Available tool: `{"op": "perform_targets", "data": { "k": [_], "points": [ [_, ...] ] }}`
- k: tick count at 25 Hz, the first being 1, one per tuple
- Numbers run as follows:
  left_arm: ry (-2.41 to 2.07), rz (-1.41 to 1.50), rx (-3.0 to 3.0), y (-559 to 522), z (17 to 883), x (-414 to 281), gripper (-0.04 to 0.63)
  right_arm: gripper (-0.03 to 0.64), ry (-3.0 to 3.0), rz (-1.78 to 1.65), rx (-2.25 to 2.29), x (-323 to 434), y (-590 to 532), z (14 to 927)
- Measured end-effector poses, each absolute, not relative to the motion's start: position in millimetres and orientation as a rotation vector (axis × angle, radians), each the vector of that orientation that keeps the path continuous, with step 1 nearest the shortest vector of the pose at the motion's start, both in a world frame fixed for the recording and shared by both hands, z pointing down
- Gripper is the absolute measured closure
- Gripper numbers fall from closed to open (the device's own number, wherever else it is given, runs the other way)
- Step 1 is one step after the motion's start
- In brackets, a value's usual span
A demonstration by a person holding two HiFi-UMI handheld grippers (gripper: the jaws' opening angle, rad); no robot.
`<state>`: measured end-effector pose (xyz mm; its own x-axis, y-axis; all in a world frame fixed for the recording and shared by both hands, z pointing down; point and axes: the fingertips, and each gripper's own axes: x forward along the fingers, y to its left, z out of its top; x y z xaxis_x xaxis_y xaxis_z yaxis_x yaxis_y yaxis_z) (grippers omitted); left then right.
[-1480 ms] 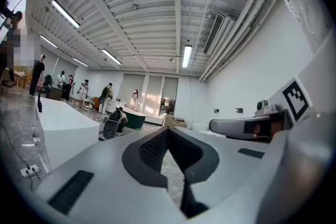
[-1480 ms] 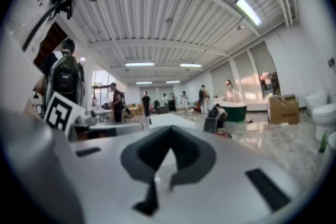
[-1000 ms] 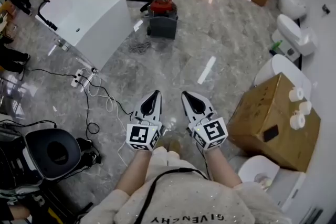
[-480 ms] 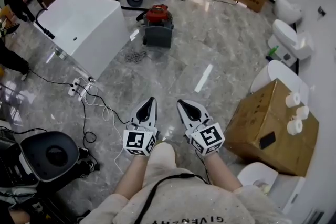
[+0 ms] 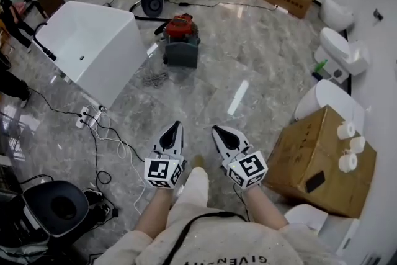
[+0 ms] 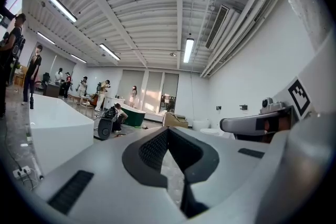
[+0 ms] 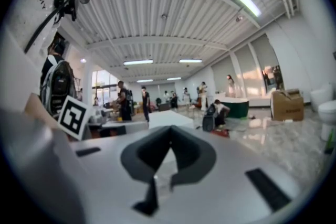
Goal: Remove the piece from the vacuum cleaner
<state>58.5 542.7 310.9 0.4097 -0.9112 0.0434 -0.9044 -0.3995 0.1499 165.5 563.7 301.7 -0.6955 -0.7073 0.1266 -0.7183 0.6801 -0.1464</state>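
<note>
Both grippers hover side by side above the grey marble floor (image 5: 248,53), held out in front of the person. The left gripper (image 5: 173,132) is clenched on nothing, its jaws pressed together, and the right gripper (image 5: 222,134) is closed and empty as well. The vacuum cleaner (image 5: 180,40) - grey body, red top - stands on the floor well ahead of both, just beside a white bathtub (image 5: 93,46). A cardboard box (image 5: 310,155) with toilet paper rolls (image 5: 346,130) on it sits to the right.
</note>
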Motion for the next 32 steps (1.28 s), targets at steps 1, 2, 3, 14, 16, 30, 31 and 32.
{"op": "perform_targets", "data": {
  "k": [1, 2, 3, 14, 16, 30, 31, 32],
  "points": [
    [-1.634, -0.077, 2.505, 530.6, 309.5, 57.8, 0.575, 0.604, -2.825, 0.279, 1.199, 166.7, 553.2, 300.5],
    [-1.638, -0.087, 2.503, 518.6, 307.6, 57.5, 0.575, 0.604, -2.825, 0.272, 1.198, 167.9, 542.5, 299.1],
    [-1.639, -0.095, 2.501, 507.3, 306.2, 57.7, 0.575, 0.604, -2.825, 0.269, 1.199, 169.0, 531.5, 297.7],
    [-1.633, -0.081, 2.485, 414.7, 311.1, 48.9, 0.575, 0.603, -2.813, 0.3, 1.164, 156.8, 437.8, 304.8],
    [-1.638, -0.074, 2.48, 402.0, 313.5, 45.0, 0.575, 0.603, -2.811, 0.315, 1.164, 154.5, 423.3, 307.4],
    [-1.788, -0.051, 2.39, 359.5, 315.2, -18.3, 0.575, 0.603, -2.837, 0.344, 1.06, 115.6, 354.8, 314.9],
    [-1.797, -0.05, 2.379, 355.9, 316.5, -22.1, 0.575, 0.603, -2.839, 0.344, 1.051, 113.0, 348.4, 315.2],
    [-1.805, -0.05, 2.367, 351.9, 318.2, -25.8, 0.575, 0.603, -2.84, 0.345, 1.043, 110.6, 341.9, 316.2]
  ]
}}
